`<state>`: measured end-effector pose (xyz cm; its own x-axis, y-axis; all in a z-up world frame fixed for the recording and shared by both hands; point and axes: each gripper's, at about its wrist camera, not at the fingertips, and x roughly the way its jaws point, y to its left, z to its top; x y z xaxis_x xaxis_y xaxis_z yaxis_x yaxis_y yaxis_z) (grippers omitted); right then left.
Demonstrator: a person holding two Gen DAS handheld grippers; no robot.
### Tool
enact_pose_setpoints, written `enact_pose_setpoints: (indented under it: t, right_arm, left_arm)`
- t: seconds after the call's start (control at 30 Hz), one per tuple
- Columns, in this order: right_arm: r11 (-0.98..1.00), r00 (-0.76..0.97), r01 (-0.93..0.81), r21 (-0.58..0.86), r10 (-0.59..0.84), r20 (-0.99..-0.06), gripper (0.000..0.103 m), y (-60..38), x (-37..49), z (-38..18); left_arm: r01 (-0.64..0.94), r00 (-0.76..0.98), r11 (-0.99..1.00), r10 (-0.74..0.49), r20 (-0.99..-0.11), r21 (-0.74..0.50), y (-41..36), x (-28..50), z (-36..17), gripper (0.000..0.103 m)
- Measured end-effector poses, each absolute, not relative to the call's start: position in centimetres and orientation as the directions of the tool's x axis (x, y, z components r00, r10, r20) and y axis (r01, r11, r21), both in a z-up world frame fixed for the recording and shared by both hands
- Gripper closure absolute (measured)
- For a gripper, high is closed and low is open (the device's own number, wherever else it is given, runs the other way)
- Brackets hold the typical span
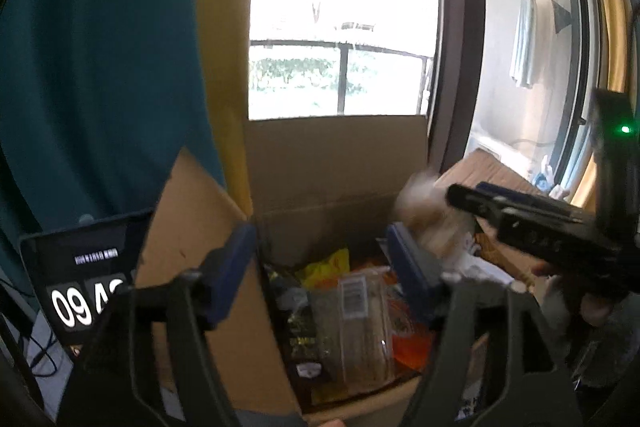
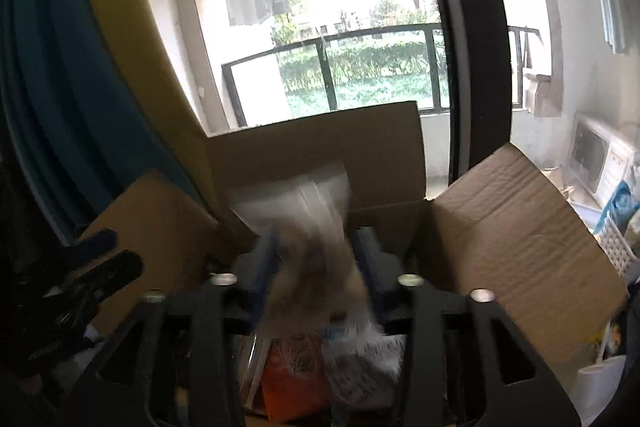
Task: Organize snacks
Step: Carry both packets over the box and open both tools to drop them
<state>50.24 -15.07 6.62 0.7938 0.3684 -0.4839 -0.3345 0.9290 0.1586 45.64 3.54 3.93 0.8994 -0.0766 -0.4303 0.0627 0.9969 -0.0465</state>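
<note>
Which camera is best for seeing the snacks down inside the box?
The left wrist view. It looks down into the box, showing a clear packet with a barcode, a yellow bag and an orange pack. In the right wrist view, a blurred snack bag between the right gripper's fingers hides most of them.

Black hand-held gripper (image 1: pixel 320 263), blue pads (image 1: pixel 236 247)

Daylight floods in through the window (image 1: pixel 344 7) ahead of me, blown out white, leaving the box interior (image 1: pixel 340 307) dim. Fisheye bends the edges; the packet (image 2: pixel 316 259) between my right tongs smears with motion blur.
</note>
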Motion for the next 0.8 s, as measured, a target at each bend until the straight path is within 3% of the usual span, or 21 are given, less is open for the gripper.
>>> enact_pose_setpoints:
  t: [0.03,0.07,0.8]
  right_arm:
    - [0.929,0.794,-0.335,0.157,0.368,-0.483,0.036,-15.0,50.3,6.7]
    - [0.929,0.796,-0.335,0.157,0.368,-0.48,0.035,-14.8,50.3,6.7]
    - [0.929,0.806,-0.358,0.092,0.357,-0.472,0.034,-14.6,42.8,7.7]
  left_arm:
    - [0.059,0.899,0.997,-0.073,-0.432,-0.047,3.6,45.8,4.0,0.031]
    - [0.055,0.899,0.997,-0.072,-0.432,-0.051,3.7,45.9,4.0,0.031]
    - [0.027,0.923,0.997,-0.055,-0.38,-0.078,4.7,37.9,5.5,0.029]
